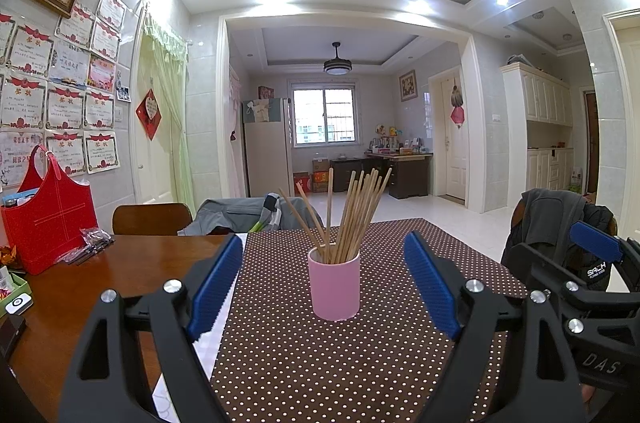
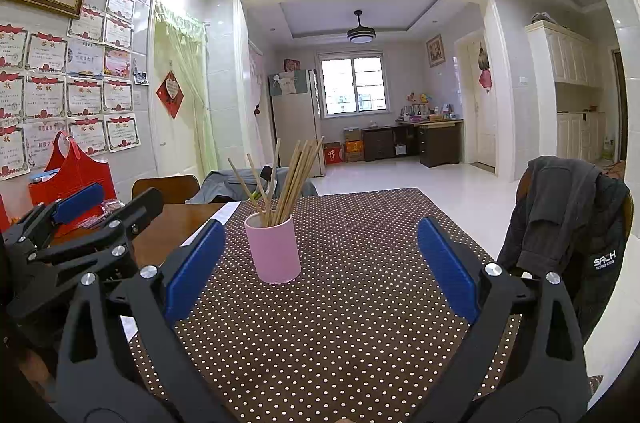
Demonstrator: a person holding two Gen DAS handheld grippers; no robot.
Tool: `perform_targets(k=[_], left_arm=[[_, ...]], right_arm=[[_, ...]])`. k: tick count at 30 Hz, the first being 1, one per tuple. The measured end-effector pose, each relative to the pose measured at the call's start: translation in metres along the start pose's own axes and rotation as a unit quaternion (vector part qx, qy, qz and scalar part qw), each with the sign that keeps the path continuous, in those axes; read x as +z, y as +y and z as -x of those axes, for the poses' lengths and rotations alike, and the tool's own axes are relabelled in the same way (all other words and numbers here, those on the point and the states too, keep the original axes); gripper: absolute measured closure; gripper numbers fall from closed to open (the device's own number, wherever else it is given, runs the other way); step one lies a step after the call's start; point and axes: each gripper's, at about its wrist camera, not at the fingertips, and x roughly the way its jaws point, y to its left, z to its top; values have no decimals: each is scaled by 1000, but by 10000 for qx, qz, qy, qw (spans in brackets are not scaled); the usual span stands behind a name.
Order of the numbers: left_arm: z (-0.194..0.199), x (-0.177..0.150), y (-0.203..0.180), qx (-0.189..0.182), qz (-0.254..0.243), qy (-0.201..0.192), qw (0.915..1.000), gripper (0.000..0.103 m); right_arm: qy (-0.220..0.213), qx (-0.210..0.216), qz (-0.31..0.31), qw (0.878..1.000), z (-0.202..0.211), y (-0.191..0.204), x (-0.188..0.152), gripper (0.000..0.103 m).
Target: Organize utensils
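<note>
Centrally placed on the brown polka-dotted tablecloth (image 1: 360,363): a pink cylindrical ceramic-looking cup (image 1: 334,284), upright, packed with a fan of long pale wooden chopsticks (image 1: 352,215) leaning mostly rightward, a few splayed left. Straight ahead of the left gripper (image 1: 324,287), framed between its blue ribbed pads (image 1: 214,287), which stand spread wide and hold nothing. Slightly left of centre for the right gripper (image 2: 320,263), likewise spread wide and empty, apart from the cup.

Probably light, stiff sticks, smooth and round enough to roll or slip in a loose pinch; best taken one or a few at a time on the upper shaft, well above the cup rim, where the splayed ones stand free of the bundle. Likely rigid and somewhat heavier cup, glazed and slippery, top-heavy with the sticks inside, so prone to tipping if a stick is dragged sideways rather than lifted along its lean. Sensible to steady the cup wall with one gripper while drawing with the other. Off to the left on the bare wooden table (image 1: 120,275), a red felt tote bag (image 1: 48,223), well apart from the cup.
</note>
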Motion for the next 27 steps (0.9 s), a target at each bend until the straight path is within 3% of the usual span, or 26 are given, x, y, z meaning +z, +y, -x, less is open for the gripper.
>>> perform_targets(k=[11,21,27], left_arm=[[-5,4,4,-43,-119,58,9999,22],[-27,12,8,-83,-141,195,9997,22],[-58,8,14,13,-409,523,9978,22]], right_arm=[[85,148,-71,9998,-2,11,3,8],[349,238,-45,9991,-32,6,12,8],[706,-188,417,9965,-65,-1,7,8]])
